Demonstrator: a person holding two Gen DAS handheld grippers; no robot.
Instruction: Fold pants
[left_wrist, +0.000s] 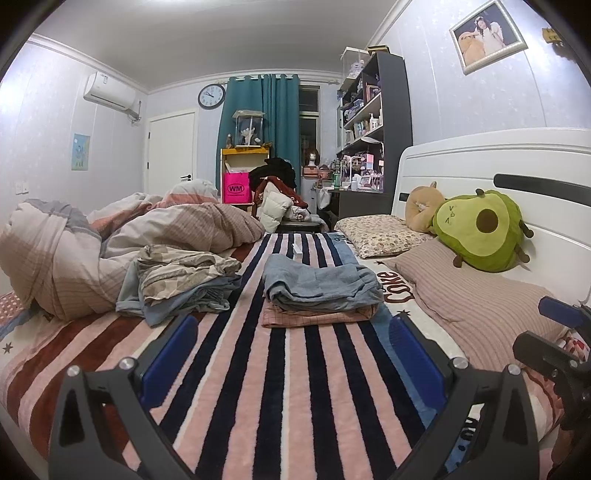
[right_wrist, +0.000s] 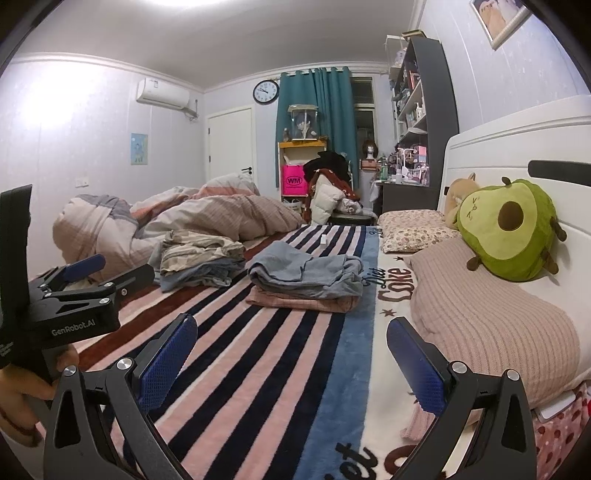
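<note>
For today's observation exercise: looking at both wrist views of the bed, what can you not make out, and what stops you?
- Pink checked garment: both views, mostly covered by the folded blue pants.
- Loose pile: both views, its layers overlap, so the number of garments is unclear.
- Small white item on the striped blanket: too small to identify.
- Right gripper: cut off by the left view's edge.

bare striped pink-and-navy plush blanket (left_wrist: 280, 387) lies open ahead; folded blue-grey pants stack (left_wrist: 321, 286) blocks the centre; rumpled patterned clothes heap (left_wrist: 184, 277) left; ribbed pink pillow (left_wrist: 480, 306) right
</note>
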